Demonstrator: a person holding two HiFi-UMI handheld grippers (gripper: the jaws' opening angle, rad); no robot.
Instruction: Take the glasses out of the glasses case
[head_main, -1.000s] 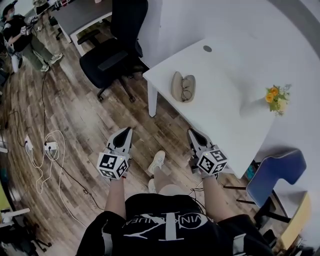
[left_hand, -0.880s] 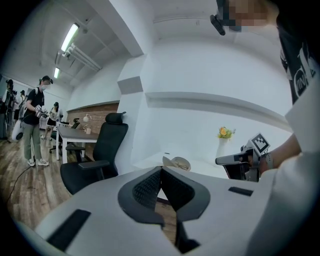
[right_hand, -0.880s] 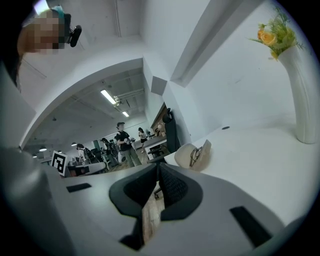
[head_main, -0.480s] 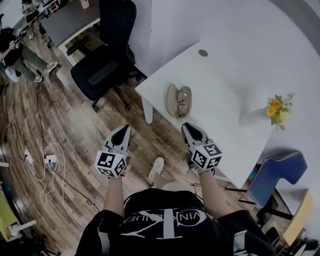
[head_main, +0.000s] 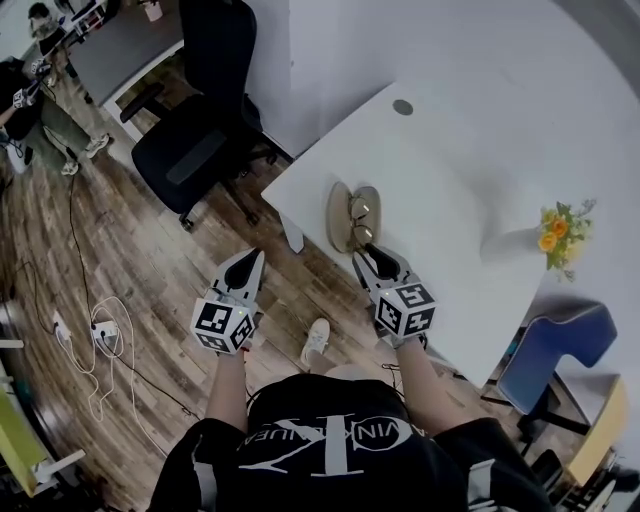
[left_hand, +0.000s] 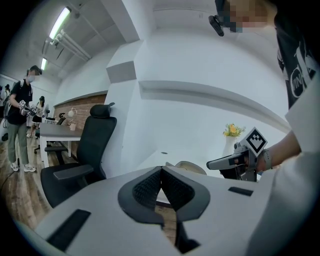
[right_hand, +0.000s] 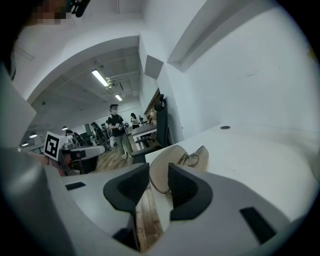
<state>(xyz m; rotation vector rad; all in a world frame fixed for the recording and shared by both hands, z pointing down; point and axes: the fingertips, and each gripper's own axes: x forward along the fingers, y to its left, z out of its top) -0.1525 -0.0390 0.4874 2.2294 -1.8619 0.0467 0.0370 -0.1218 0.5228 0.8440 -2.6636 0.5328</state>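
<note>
The open glasses case (head_main: 343, 216), with the glasses (head_main: 362, 222) in it, is shown near the white table's (head_main: 450, 170) edge. The right gripper (head_main: 366, 257) is held at the case's 6 o'clock, its jaws just opened and nothing clamped. The left gripper (head_main: 248, 262), closed and empty, is held at 9 o'clock of the right, over the floor (head_main: 150, 260).

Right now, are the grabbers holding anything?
Nothing is held. The left gripper is shut and empty. The right gripper has just been opening its jaws, with nothing between them; the glasses case lies just ahead.
</note>
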